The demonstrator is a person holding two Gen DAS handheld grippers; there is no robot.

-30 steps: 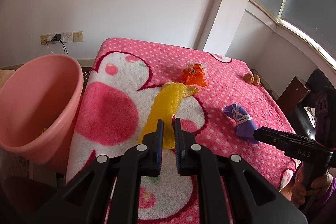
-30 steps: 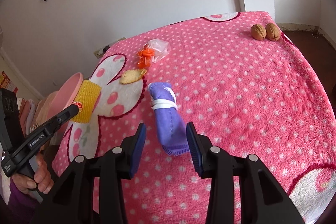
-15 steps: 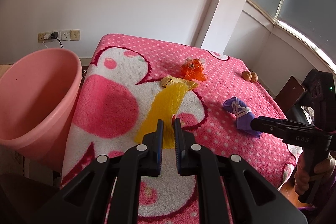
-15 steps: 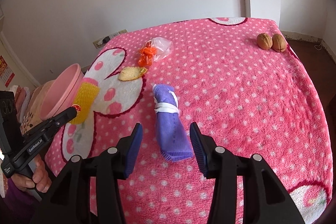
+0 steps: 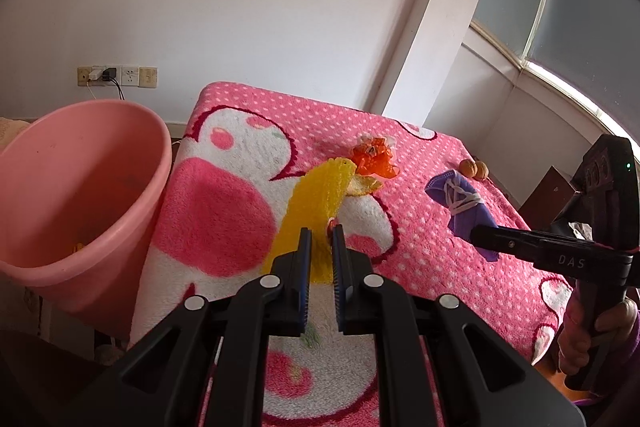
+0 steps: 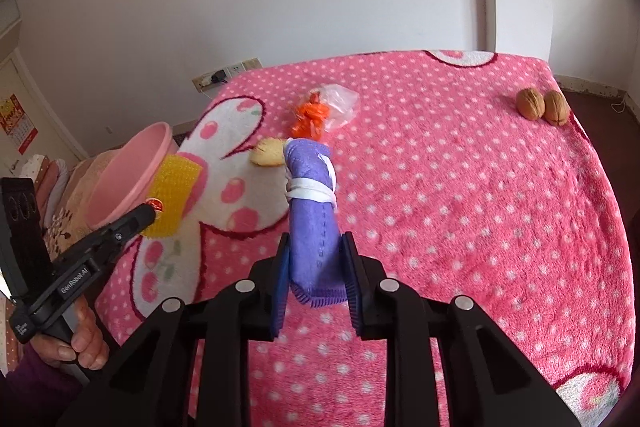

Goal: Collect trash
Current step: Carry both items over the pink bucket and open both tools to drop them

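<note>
My left gripper point(image 5: 319, 233) is shut on a yellow foam net point(image 5: 316, 195), which hangs from its tips close to a pink bin point(image 5: 158, 147). The right wrist view shows that net point(image 6: 176, 183) beside the bin's rim point(image 6: 132, 171). My right gripper point(image 6: 316, 241) is closing. Its pads press on the near end of a rolled purple mask point(image 6: 310, 187) tied with white straps. The mask tilts up off the pink spotted blanket point(image 6: 460, 187). From the left wrist view, the right gripper point(image 5: 476, 233) meets the mask point(image 5: 460, 195) at its lower end.
An orange wrapper point(image 6: 310, 115) with a clear plastic bag point(image 6: 340, 101) lies mid-blanket, a pale peel point(image 6: 268, 149) beside it. Two walnuts point(image 6: 540, 105) sit near the far right edge. A person's hand point(image 6: 80, 343) holds the left gripper. Wall sockets point(image 5: 116, 77) are behind the bin.
My right gripper's jaws have come in from wide apart onto the purple mask, and the mask has tipped up off the blanket. The left gripper keeps its hold on the yellow net.
</note>
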